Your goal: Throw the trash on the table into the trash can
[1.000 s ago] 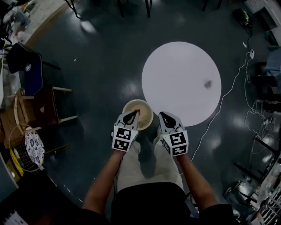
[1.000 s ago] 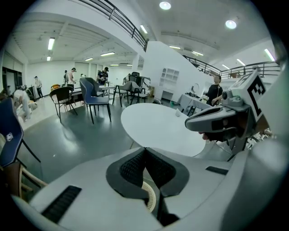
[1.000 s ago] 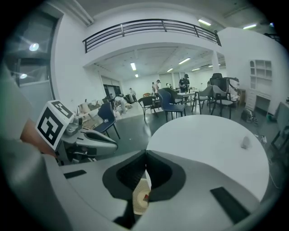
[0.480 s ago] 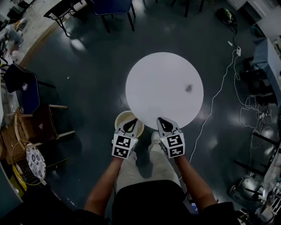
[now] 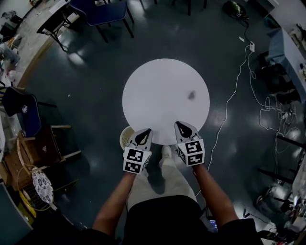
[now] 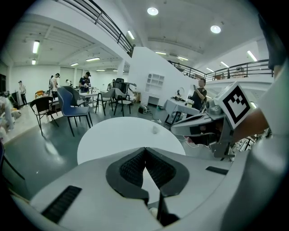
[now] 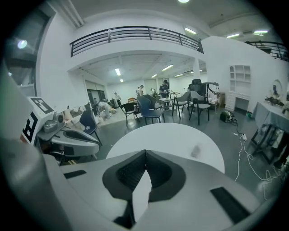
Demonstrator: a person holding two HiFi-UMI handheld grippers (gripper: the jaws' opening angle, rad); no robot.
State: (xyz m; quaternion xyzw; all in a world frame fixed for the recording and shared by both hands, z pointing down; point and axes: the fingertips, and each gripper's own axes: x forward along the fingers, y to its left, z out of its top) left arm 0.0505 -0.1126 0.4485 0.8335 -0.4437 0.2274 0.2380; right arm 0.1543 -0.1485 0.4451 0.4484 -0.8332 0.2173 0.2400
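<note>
A small crumpled grey piece of trash (image 5: 191, 95) lies on the right half of the round white table (image 5: 158, 91). It also shows in the left gripper view as the trash (image 6: 155, 130) and in the right gripper view as the trash (image 7: 195, 150). A beige trash can (image 5: 125, 137) stands on the floor at the table's near-left edge, partly hidden. My left gripper (image 5: 147, 132) is shut and empty just right of the can. My right gripper (image 5: 179, 125) is shut and empty at the table's near edge, short of the trash.
Blue and black chairs (image 5: 103, 14) stand beyond the table. A white cable (image 5: 228, 103) runs across the dark floor on the right. Wooden stools and clutter (image 5: 33, 153) crowd the left side. People stand far off in the hall (image 6: 86, 81).
The table has come nearer to both grippers and shifted left in the head view. The trash can, fully visible before, is now partly covered by the table edge and left gripper. Both stay shut.
</note>
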